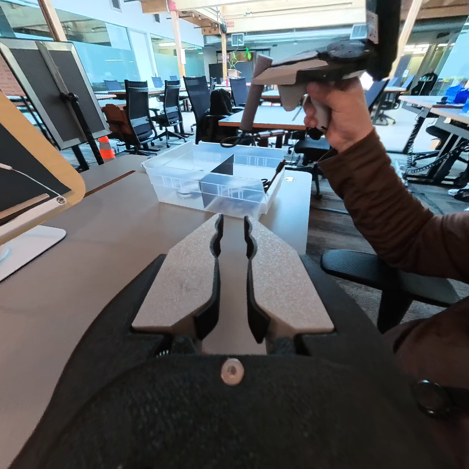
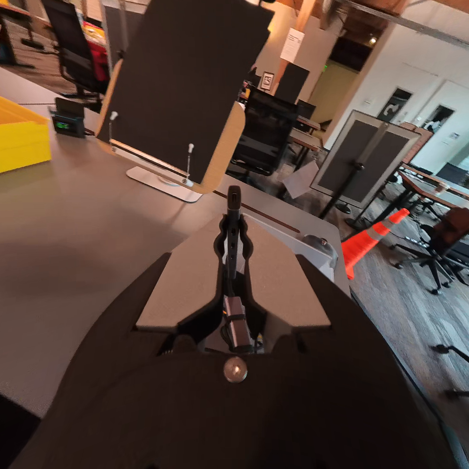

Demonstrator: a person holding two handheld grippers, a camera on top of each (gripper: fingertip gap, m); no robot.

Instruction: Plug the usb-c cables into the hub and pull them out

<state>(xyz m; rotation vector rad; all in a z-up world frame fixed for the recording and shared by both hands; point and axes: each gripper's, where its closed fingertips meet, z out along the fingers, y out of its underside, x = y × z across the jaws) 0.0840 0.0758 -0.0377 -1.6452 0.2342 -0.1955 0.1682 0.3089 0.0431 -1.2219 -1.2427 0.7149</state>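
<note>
A slim dark hub (image 2: pixel 232 236) is pinched edgewise between the jaws of the right gripper (image 2: pixel 233 223), its far end standing clear beyond the jaw tips and its row of small ports turned up toward the camera. Behind the jaws, toward the gripper body, the hub's short lead runs back to a grey metal plug (image 2: pixel 237 322). In the left wrist view the right gripper is seen raised well above the worktop (image 1: pixel 106 228), with a thin black cable loop (image 1: pixel 238 139) hanging below its tips. The left gripper (image 1: pixel 233 220) is held low over the worktop with its jaws spread and nothing between them. Just ahead of those jaws a clear divided tray (image 1: pixel 177 182) is set, and a dark cable (image 1: pixel 275 172) is seen leaning over its right-hand wall; whether further usb-c cables lie inside cannot be told through the frosted plastic. The hub is judged light and stiff, likely to twist in a narrow grip when a plug is pushed in. The cables are judged limp, and best taken by the rigid plug housing rather than the cord.
</note>
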